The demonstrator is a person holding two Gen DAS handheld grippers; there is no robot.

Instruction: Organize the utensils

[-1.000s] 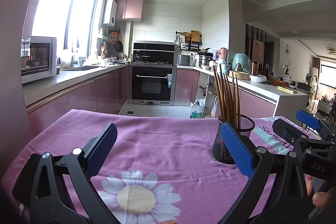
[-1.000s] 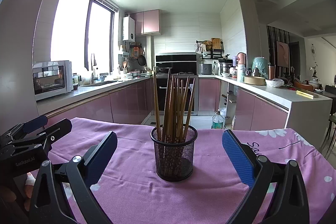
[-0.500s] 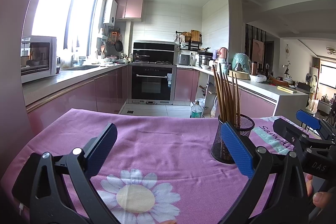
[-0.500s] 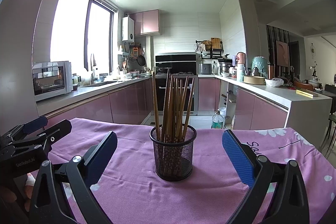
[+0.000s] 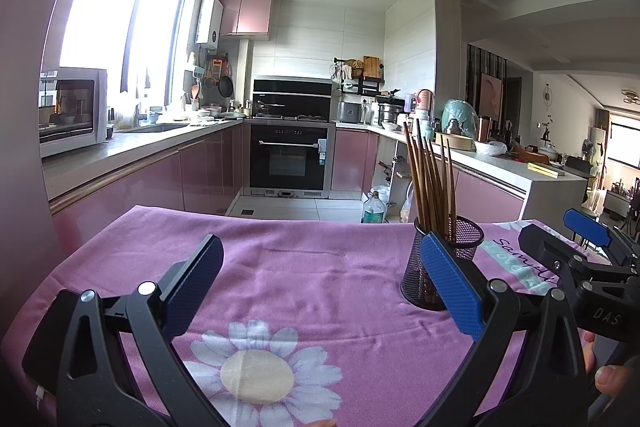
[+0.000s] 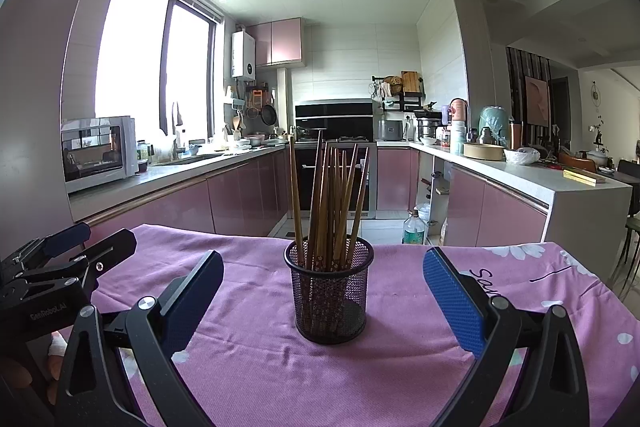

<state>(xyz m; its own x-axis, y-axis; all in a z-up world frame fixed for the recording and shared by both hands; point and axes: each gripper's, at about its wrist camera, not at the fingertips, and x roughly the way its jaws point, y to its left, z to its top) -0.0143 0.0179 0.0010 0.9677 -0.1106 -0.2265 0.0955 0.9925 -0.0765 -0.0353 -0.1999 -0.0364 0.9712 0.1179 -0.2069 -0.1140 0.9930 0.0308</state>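
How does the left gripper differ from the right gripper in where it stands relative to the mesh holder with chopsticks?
1. The right gripper faces the mesh holder squarely, with the holder centred between its fingers; the left gripper faces bare tablecloth, with the holder off beside its right finger.
2. The right gripper frames the chopsticks; the left gripper frames only the daisy print.

Both are open, empty and touch nothing.

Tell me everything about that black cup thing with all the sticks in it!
The black mesh cup is a round holder that looks like metal wire netting, see-through, with a solid rim. It stands upright on the purple flowered cloth. A bunch of brown chopsticks stands in it, fanning out above the rim. It sits ahead of the open right gripper, between its fingers' lines, and nothing grips it.
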